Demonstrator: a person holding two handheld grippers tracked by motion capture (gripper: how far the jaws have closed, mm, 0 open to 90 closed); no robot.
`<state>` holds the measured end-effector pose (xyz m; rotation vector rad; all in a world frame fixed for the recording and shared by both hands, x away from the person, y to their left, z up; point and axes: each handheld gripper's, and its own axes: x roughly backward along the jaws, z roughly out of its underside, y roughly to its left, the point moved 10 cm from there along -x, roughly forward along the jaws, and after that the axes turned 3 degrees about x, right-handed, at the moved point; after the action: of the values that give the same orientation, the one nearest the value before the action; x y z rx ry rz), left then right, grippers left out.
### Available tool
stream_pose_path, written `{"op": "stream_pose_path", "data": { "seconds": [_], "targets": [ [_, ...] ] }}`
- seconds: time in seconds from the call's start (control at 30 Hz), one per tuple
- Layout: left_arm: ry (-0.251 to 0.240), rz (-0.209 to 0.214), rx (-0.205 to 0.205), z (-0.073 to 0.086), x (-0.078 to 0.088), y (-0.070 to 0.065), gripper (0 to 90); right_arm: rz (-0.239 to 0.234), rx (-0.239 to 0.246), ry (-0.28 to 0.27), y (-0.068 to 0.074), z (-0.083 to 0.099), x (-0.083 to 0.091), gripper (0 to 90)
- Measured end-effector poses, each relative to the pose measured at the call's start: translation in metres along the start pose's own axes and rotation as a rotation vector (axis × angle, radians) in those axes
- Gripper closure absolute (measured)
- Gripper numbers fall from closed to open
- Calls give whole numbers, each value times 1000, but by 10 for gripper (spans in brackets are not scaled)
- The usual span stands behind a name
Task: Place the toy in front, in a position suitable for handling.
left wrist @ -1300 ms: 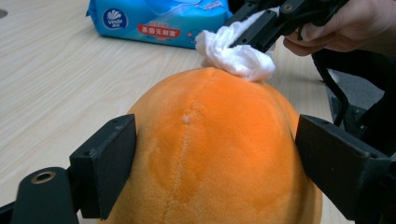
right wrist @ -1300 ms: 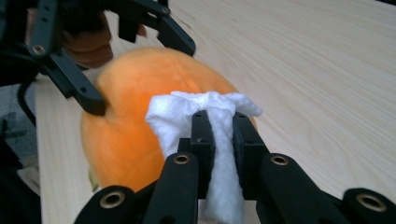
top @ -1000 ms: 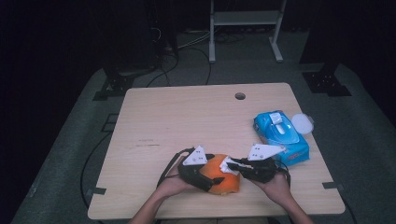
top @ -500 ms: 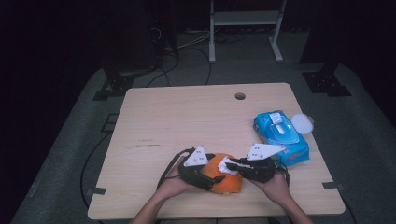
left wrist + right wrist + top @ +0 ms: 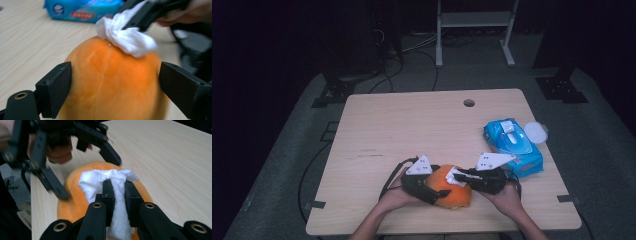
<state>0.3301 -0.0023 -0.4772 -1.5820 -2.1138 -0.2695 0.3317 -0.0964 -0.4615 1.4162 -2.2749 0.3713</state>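
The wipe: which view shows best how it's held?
The right gripper view: the wipe is pinched between the right gripper's shut jaws, its bunched end lying on the orange fruit. The left gripper view shows its wad on the fruit's top, the grip blurred. The high view shows a small white patch.

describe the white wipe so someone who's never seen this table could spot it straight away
On the wooden table, look at the near edge, where an orange round fruit sits between the person's two hands. The white wipe is the crumpled wad pressed on top of that fruit, pinched in the right tool. Unlike the blue wipes pack to the right, it is small, soft and plain white.
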Motion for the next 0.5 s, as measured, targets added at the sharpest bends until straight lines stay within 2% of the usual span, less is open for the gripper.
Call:
{"op": "stream_pose_path", "data": {
  "seconds": [0.03,0.07,0.13,0.17,0.27,0.33,0.37,0.4,0.47,0.5],
  "targets": [
    [-23,-2,9,-2,4,4,131,5,-2,1,-2,2,2,805],
    [-31,-21,26,-2,7,10,136,15,-6,2,-4,4,4,805],
    [-15,-29,63,2,6,16,136,29,-26,-5,-11,5,8,804],
    [-5,-30,61,4,4,15,143,39,-37,1,-15,5,8,805],
    [14,-46,35,4,-4,8,187,37,-35,-4,-11,1,5,805],
    [33,-54,4,2,-6,2,202,31,-4,-14,-3,-5,2,805],
    [45,-44,-21,2,-5,-2,202,30,4,-8,-1,-6,2,805],
    [47,-6,-47,2,-2,-8,189,13,0,0,0,-4,2,806],
    [42,1,-57,3,1,-7,182,6,-10,-2,-1,-3,3,806],
    [35,4,-50,3,1,-5,170,23,-14,2,-6,0,5,806]
  ]
}}
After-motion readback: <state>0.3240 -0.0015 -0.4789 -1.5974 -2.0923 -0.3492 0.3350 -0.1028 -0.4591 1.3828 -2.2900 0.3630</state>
